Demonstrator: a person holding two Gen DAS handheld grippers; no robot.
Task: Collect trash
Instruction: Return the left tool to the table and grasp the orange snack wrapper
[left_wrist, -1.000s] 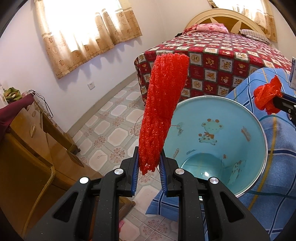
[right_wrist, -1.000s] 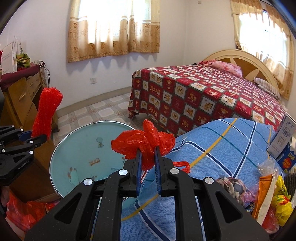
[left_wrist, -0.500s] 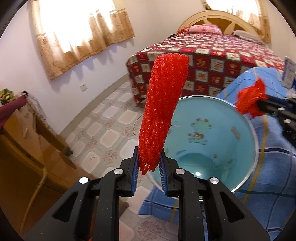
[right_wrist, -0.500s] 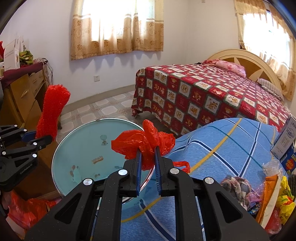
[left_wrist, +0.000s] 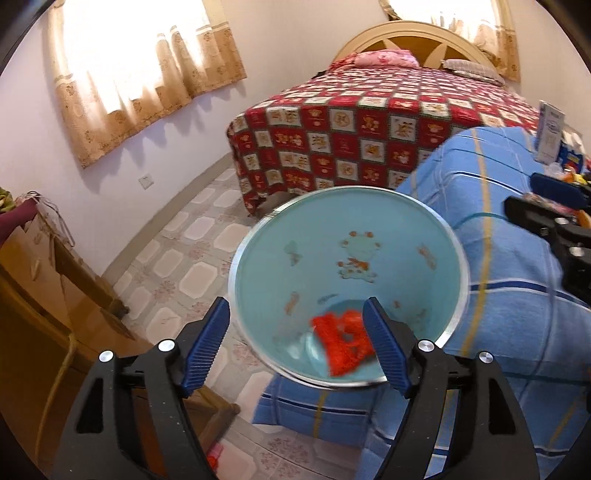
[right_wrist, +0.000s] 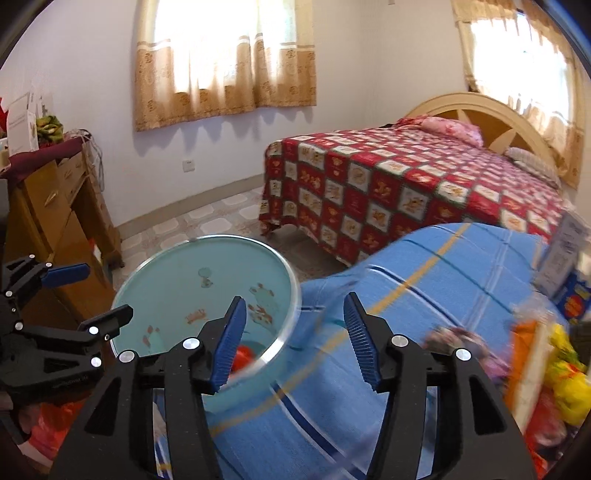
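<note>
Left wrist view: left tool (left_wrist: 297, 325) jaws apart, just been opening, nothing between pads; red mesh trash (left_wrist: 341, 341) lies blurred on bottom of blue bin (left_wrist: 436, 221); bin beside blue striped cloth (left_wrist: 509, 325)

Right wrist view: right tool (right_wrist: 293, 338) jaws apart, just been opening, empty; red trash (right_wrist: 243, 356) inside bin (right_wrist: 207, 254); left tool (right_wrist: 88, 291) spread over bin's left rim

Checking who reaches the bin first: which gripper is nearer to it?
Left. The left gripper hangs open right over the bin; the right gripper, also open, sits beside its rim, over the blue blanket.
</note>
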